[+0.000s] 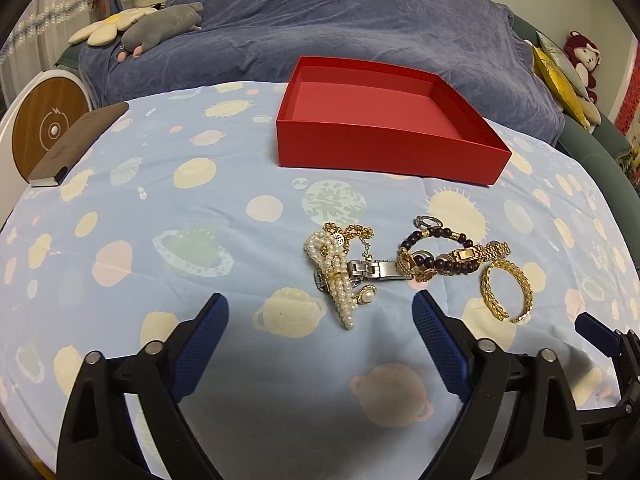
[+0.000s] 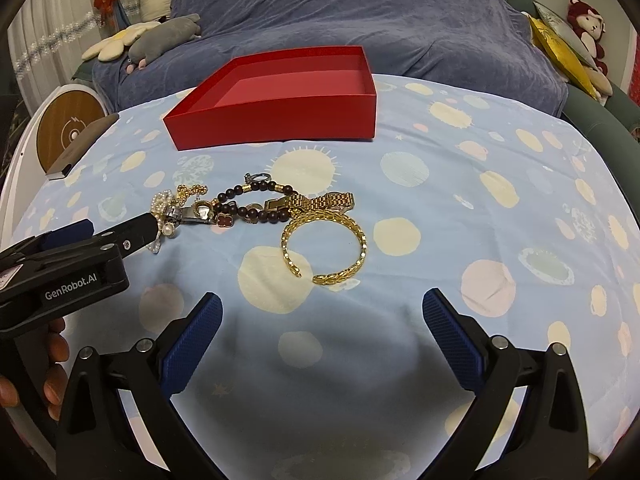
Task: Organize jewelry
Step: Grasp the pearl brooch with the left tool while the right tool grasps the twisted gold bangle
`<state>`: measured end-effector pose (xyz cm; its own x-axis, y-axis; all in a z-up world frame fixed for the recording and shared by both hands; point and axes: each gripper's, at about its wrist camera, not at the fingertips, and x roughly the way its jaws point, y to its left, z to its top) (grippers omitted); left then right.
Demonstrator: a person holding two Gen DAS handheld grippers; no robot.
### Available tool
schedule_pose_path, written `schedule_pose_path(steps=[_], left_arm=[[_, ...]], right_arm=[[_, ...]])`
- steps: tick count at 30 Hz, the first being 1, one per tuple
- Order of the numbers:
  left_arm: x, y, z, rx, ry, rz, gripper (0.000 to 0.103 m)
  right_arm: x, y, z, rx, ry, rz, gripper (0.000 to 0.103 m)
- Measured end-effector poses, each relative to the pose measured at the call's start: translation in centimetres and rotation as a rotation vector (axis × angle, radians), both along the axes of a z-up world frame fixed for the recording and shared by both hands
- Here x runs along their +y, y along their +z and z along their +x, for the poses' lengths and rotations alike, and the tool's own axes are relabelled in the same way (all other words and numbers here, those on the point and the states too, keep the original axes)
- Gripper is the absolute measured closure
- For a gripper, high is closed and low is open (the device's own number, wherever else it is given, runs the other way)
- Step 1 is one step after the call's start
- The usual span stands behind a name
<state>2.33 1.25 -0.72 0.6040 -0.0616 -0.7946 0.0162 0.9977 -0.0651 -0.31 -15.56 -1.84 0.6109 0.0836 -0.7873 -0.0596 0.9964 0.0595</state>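
An empty red box [image 1: 384,146] [image 2: 276,122] sits at the back of the table. In front of it lies a pile of jewelry: a pearl strand [image 1: 340,286] [image 2: 162,210], a silver watch band [image 1: 374,270], a dark bead bracelet [image 1: 436,250] [image 2: 248,200], a gold watch [image 1: 480,252] [image 2: 324,202] and a gold cuff bangle [image 1: 506,290] [image 2: 324,246]. My left gripper [image 1: 320,336] is open just short of the pearls; it also shows at the left of the right wrist view [image 2: 116,232]. My right gripper [image 2: 322,334] is open just short of the bangle.
The table has a light blue cloth with planet prints [image 1: 140,240]. A brown notebook [image 1: 76,146] and a round wooden charger [image 1: 44,128] lie at the far left. A blue-covered sofa [image 1: 340,20] with plush toys stands behind the table.
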Motion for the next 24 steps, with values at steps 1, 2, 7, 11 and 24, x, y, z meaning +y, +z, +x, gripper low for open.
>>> schedule_pose_path(steps=[1,2,7,11,24], left_arm=[[-0.1,-0.2,0.2,0.007,-0.008,0.002,0.026],[-0.2,-0.4,0.5,0.013,-0.012,0.004,0.027],[-0.3,-1.0,1.4,0.03,-0.01,0.003,0.037],[-0.3,-1.3,1.9,0.044,-0.007,-0.011,0.043],[-0.3,-0.9,1.6,0.043,-0.053,-0.065,0.092]], right_arm=[[-0.2,0.0,0.1,0.001,-0.003,0.004,0.005],[-0.3,-0.1,0.2,0.002,-0.004,0.009,0.005],[-0.9,-0.2,0.6,0.011,-0.01,0.024,0.005],[-1.3,-0.3,0.9,0.016,-0.015,0.033,0.005],[-1.4,-0.5,1.3,0.023,-0.014,0.041,0.005]])
